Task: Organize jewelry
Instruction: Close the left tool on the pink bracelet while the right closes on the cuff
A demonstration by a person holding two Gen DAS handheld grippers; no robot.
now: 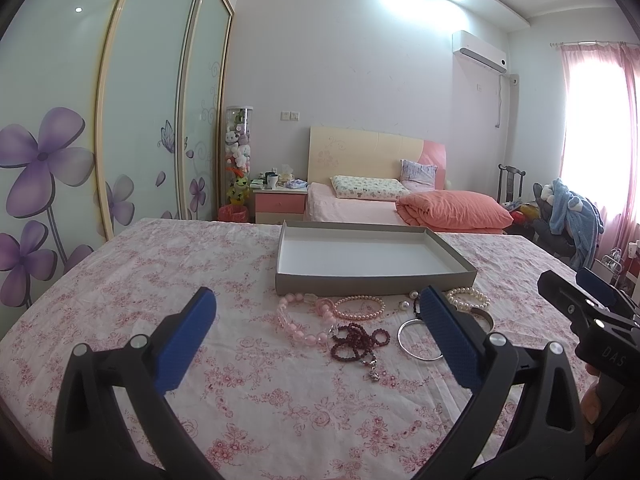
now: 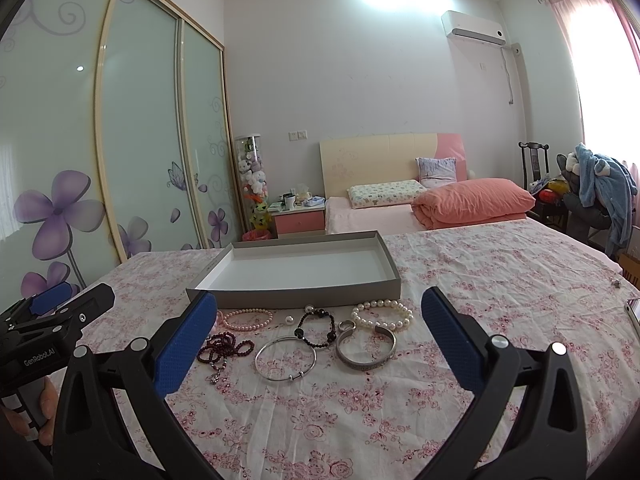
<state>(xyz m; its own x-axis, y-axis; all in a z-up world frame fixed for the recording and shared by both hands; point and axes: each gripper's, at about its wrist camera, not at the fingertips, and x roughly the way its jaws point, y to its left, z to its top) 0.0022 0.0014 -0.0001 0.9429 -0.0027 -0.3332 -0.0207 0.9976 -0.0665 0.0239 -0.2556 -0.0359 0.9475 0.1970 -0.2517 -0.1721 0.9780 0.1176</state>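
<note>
A: Both hand-held grippers, left [image 1: 316,308] and right [image 2: 318,312], are spread wide, holding nothing. Jewelry lies on the bed just near of the empty tray [image 2: 224,294].

B: Risk: the garnet strand [image 2: 224,350] overlaps itself; a pinch may drag neighbours like the bangle [image 2: 285,358].

The left gripper [image 1: 316,314] has black plastic arms with triangular cut-outs, silver round screws at the joints, and blue dimpled pads [image 1: 188,344]; the right gripper [image 2: 318,320] is built alike; its black body reads "DAS" from the left wrist view; the left's reads "GenRobot.AI"; bare fingers [image 2: 46,404] grip a handle.
</note>
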